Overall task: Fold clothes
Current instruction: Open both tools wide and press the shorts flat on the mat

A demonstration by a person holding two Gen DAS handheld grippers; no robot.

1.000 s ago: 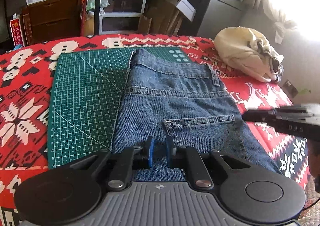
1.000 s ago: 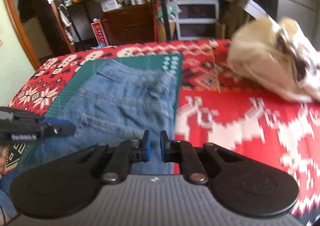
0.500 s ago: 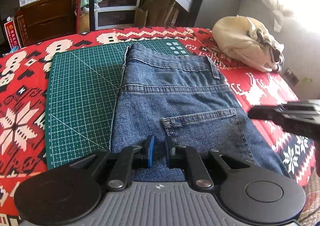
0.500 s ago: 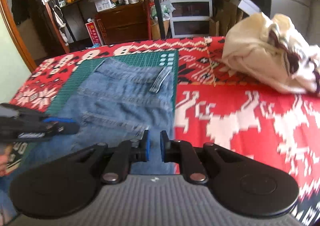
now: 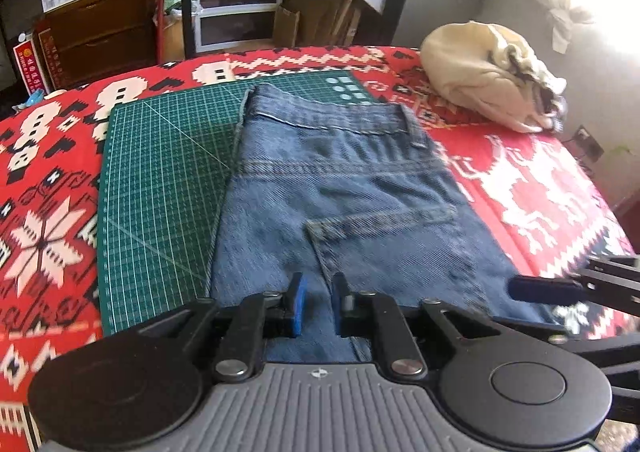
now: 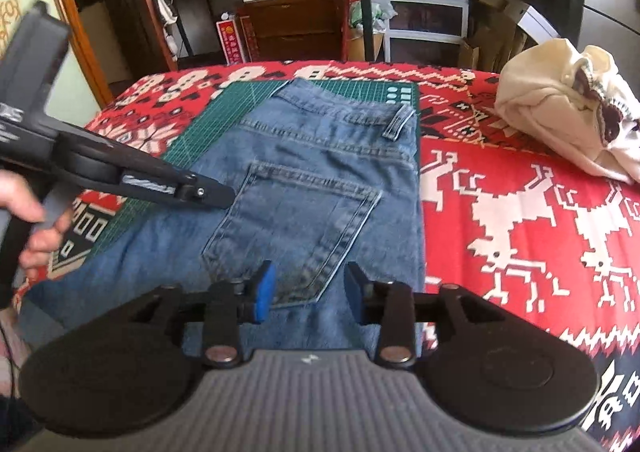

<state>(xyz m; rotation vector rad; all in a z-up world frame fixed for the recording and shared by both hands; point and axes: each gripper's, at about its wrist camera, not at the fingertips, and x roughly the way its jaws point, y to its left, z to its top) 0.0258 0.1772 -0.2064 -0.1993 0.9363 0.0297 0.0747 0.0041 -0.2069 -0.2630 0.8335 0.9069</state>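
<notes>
Blue jeans (image 5: 340, 180) lie flat, back pocket up, partly on a green cutting mat (image 5: 160, 172) and partly on a red patterned blanket (image 5: 520, 180). The waistband is at the far end. My left gripper (image 5: 320, 302) hovers over the near part of the jeans, shut, with only a thin gap and nothing in it. In the right wrist view it (image 6: 216, 196) comes in from the left above the jeans (image 6: 320, 172). My right gripper (image 6: 310, 292) is open just above the lower edge of the back pocket. Its tip (image 5: 520, 288) shows at the jeans' right edge.
A bundled cream garment (image 6: 560, 112) lies on the blanket at the far right. A hand (image 6: 32, 220) holds the left gripper's handle at the left edge. Shelves, drawers and cardboard boxes stand beyond the far edge of the surface.
My right gripper has opened from shut and swung left, from over the blanket to over the jeans' back pocket. The left gripper stays shut and has barely shifted.
</notes>
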